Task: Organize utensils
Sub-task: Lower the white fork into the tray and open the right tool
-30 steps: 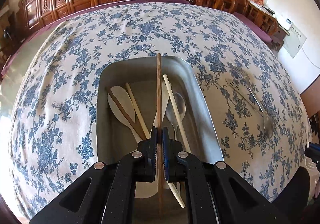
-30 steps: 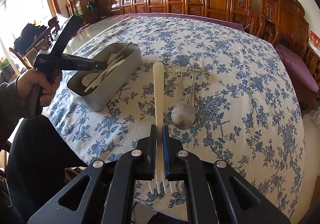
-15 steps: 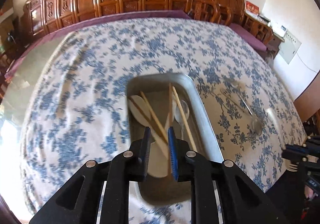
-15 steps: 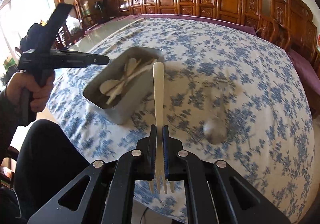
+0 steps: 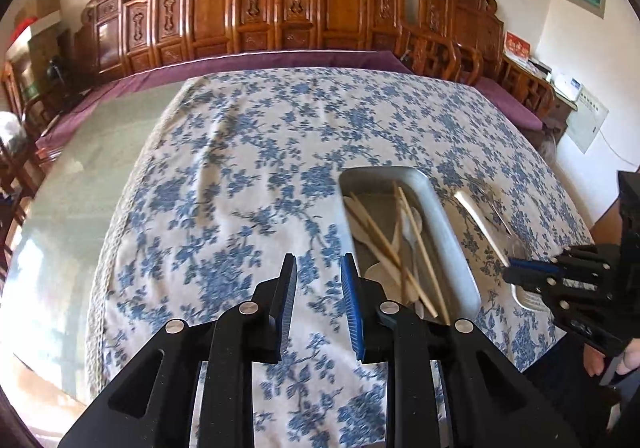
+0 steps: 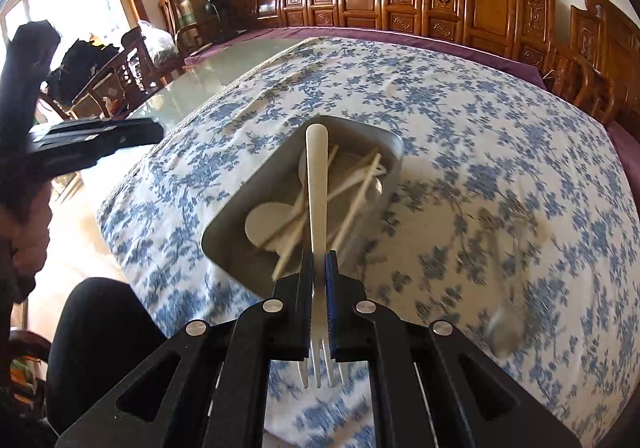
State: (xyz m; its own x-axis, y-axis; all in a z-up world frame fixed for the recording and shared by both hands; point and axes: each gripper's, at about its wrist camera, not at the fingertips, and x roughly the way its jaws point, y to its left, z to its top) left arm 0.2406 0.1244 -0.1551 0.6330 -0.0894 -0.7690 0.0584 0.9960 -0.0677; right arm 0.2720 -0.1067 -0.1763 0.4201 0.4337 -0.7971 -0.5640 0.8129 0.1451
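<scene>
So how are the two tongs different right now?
The left tongs are empty and their jaws are opening, with only tablecloth showing between them; the right tongs are shut on a white fork. The left tongs sit beside the metal tray, over the cloth; the right tongs hold the fork over that tray, prongs toward the camera. Both are black with blue pads and point downward.

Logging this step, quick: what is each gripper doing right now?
Left gripper: jaws opening, nothing between them, beside the metal tray.
Right gripper: closed on the white fork, above the tray.
</scene>
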